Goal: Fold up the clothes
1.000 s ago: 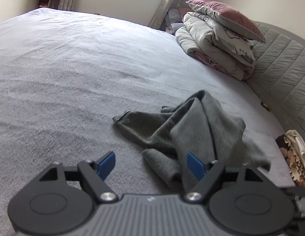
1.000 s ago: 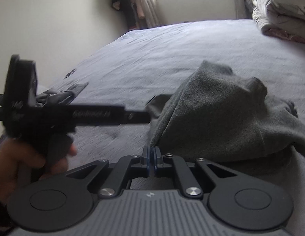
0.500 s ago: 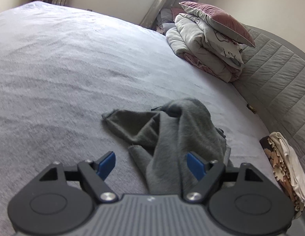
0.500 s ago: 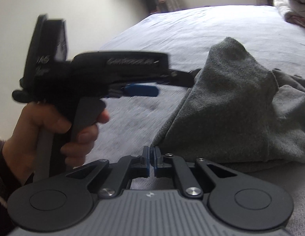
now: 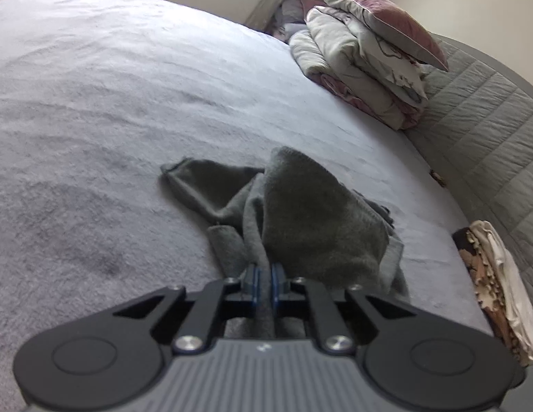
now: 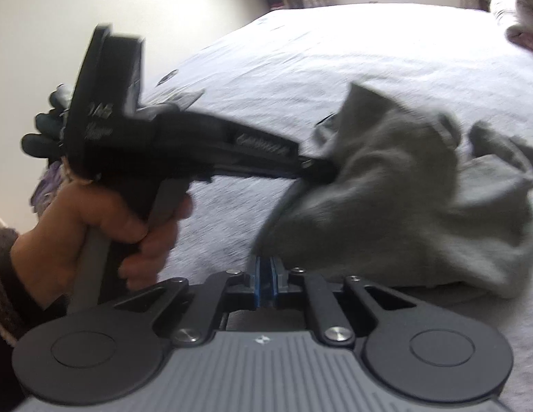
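Left wrist view: my left gripper (image 5: 263, 279) was closed on a fold of the grey garment (image 5: 311, 219); one garment, crumpled in a heap on the bed (image 5: 94, 110); one pile of bedding (image 5: 366, 68) by the headboard, well apart; one small stack of clothes (image 5: 500, 285) at the bed's right edge. Right wrist view, blurred: my right gripper (image 6: 265, 286) had its fingers almost together, a thin gap, nothing between them that I could see, garment (image 6: 403, 199) just beyond the tips; left hand (image 6: 104, 226) squeezing its gripper into the cloth. Step, I judged: picking up to spread it flat; next needs the right gripper opened on a second edge.
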### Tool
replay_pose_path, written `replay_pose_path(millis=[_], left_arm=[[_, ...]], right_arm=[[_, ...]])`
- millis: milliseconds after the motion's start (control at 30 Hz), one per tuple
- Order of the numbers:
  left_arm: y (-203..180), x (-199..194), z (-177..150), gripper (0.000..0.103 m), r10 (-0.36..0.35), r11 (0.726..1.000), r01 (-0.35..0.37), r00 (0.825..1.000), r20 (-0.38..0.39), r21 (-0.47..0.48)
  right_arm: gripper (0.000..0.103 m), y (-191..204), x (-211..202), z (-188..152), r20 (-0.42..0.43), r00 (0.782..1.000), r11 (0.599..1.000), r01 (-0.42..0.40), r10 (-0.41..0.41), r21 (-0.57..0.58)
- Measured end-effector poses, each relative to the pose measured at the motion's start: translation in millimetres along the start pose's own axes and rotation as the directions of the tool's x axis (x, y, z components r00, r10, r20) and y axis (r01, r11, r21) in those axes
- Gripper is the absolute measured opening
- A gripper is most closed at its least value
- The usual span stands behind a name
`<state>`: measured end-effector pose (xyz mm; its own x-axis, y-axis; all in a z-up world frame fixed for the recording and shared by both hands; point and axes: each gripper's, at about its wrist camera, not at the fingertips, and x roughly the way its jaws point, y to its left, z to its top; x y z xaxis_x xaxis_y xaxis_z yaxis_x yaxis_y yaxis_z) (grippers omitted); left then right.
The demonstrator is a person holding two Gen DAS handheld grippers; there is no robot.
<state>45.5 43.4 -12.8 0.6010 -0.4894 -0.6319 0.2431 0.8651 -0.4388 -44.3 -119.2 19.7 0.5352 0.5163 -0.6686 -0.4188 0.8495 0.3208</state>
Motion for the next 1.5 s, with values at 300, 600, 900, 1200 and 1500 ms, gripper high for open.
replay_pose_path(millis=[300,600,900,1200,1500], left_arm=[[-2,-26,-4,0.006,0.077,0.997,-0.078,0.995,0.061,0.019],[14,-60,-18,0.006,0.122,0.992,-0.122,0.99,0.072,0.008],[28,-86,-39,0.006,0.146,0.989,-0.147,0.988,0.04,0.011],[42,-102,-57,0.006,0.139,0.99,-0.139,0.99,-0.015,0.009],[45,-102,-57,0.008,0.132,0.991,-0.131,0.99,-0.054,0.023]], right_arm=[[0.027,-30,-20,3,0.055,0.991,0.991,0.119,-0.122,0.055],[0.029,-49,-24,8,0.081,0.985,0.985,0.147,-0.154,0.086],[0.029,-42,-16,9,0.065,0.986,0.987,0.148,-0.152,0.066],[0.03,-46,-13,10,0.055,0.982,0.981,0.175,-0.18,0.086],[0.034,-55,-15,11,0.058,0.976,0.972,0.2,-0.208,0.126]])
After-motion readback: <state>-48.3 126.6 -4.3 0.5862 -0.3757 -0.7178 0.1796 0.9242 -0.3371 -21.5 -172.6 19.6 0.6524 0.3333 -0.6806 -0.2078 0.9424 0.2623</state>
